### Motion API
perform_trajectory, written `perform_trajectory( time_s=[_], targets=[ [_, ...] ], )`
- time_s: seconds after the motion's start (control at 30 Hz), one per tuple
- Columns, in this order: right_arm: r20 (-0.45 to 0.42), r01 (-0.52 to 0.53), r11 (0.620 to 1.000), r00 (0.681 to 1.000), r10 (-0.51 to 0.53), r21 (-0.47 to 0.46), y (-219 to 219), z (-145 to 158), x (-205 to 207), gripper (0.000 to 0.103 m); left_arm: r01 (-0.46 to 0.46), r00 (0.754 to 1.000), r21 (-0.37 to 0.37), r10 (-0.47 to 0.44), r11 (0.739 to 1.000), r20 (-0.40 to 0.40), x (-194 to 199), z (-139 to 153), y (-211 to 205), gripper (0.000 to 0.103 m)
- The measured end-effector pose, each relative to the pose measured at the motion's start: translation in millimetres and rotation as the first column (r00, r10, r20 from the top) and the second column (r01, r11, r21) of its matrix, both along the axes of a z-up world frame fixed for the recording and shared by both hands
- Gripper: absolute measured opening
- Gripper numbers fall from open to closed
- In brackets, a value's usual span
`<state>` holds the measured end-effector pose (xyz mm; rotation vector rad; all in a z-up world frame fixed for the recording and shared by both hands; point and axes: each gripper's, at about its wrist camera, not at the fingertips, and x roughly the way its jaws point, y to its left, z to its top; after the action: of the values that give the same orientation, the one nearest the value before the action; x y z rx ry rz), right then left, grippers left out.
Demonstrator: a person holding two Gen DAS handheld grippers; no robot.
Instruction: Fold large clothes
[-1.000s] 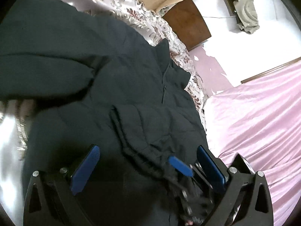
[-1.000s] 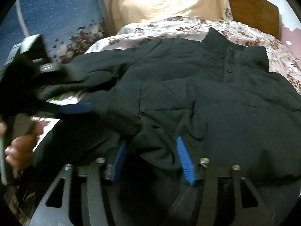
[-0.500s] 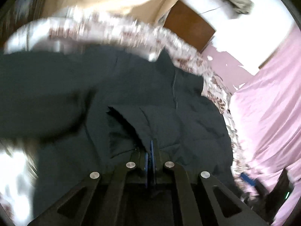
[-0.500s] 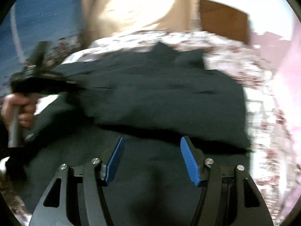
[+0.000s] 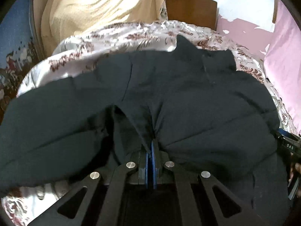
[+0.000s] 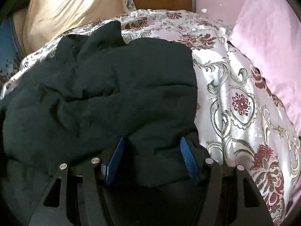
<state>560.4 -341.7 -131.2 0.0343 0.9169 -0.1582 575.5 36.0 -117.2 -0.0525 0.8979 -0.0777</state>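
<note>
Pinching jacket [image 5: 207,113] fold: left gripper [image 5: 150,150]; right view hides it.

1. Bed: floral satin bedspread [image 6: 235,98], silver with maroon motifs.
2. Wooden headboard [image 5: 190,9] behind.
3. Cream curtain [image 5: 90,5] at left.
4. Pink sheet [image 6: 267,30] at right.

Jacket [image 5: 197,101]: solid dark navy/near-black, no print. Bedspread [image 6: 242,101]: shiny silver-white satin w/ maroon floral medallions + grey-green scrollwork. Curtain [image 5: 97,5] at far edge of bed: pale cream-yellow, plain. Headboard [image 5: 190,9]: mid-brown wood. Pink sheet [image 6: 267,30] along bed's right edge: plain lilac-pink. Wall [image 5: 244,30]: pink paint, white flaked patches. Left gripper [image 5: 150,150] & right gripper [image 6: 152,148]: black frames, blue ribbed pads, silver screws
</note>
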Motion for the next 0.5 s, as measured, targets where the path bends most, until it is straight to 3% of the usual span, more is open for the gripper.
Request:
perform_trajectory(
  time_s=[0.2,0.33,0.4,0.47,0.5],
  targets=[
    [0.009,-0.012,0.999,1.000,0.012,-0.043,9.7,-6.6,1.4,0.058,-0.001,1.000,0.004,0.001,1.000,-0.005,-0.2,-9.7,-3.2,0.005],
    [0.026,-0.008,0.999,1.000,0.009,-0.037,8.2,-7.9,-2.6,0.060,-0.009,1.000,-0.047,0.009,0.999,0.005,-5.1,-6.6,3.4,0.009],
    [0.037,-0.011,0.999,0.999,0.012,-0.038,8.7,-8.0,-5.4,0.062,-0.043,0.999,-0.068,0.043,0.997,-0.002,-9.8,-2.7,11.6,0.032],
    [0.053,-0.015,0.999,0.998,0.017,-0.031,8.3,-6.6,-8.8,0.066,-0.087,0.996,-0.106,0.086,0.991,-0.015,-19.3,0.6,24.3,0.069],
    [0.060,-0.019,0.999,0.998,0.020,-0.027,9.0,-6.2,-11.2,0.071,-0.097,0.995,-0.136,0.096,0.986,-0.010,-24.7,2.3,30.3,0.071]
  ],
)
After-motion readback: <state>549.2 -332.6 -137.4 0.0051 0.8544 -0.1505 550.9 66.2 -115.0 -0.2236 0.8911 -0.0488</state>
